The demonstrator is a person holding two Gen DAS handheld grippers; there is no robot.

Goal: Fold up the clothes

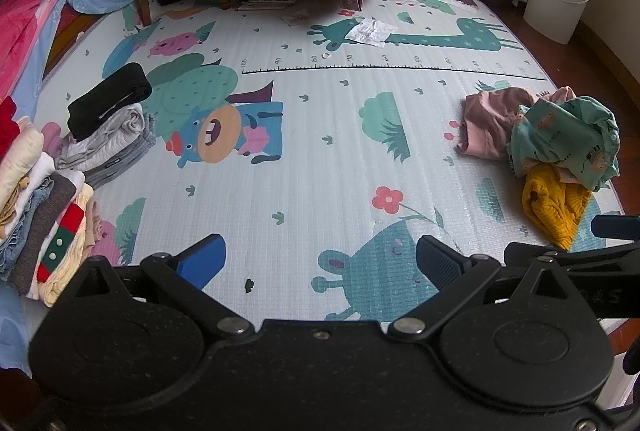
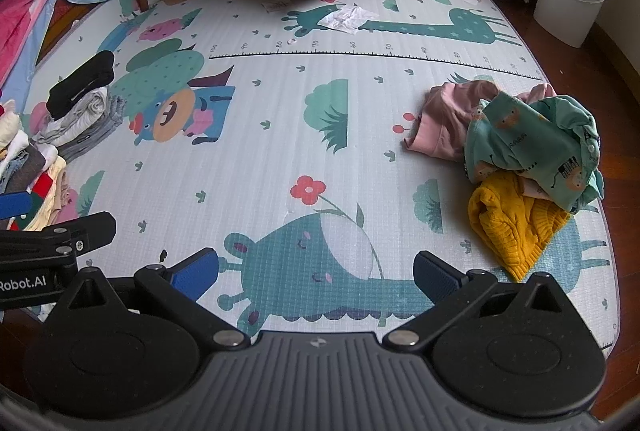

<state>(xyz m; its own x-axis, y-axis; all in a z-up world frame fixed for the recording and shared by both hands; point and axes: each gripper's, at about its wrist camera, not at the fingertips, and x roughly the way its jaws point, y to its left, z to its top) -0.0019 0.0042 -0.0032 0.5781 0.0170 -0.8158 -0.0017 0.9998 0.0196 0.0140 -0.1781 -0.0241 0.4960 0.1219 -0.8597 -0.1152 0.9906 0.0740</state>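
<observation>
With both grippers, left (image 1: 320, 263) and right (image 2: 316, 271), gaping wide and empty, we are reaching for the green printed garment (image 2: 532, 147) topping the heap at the mat's (image 2: 280, 159) right edge, aiming for one layer only.

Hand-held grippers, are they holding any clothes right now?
No. The left hand-held gripper and right hand-held gripper are both open with only the mat between their fingers. The unfolded pile lies untouched.

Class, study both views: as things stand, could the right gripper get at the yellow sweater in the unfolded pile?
Probably yes. The right gripper is open and empty, bare mat lies between it and the yellow sweater, though the green garment overlaps the sweater's far edge.
</observation>
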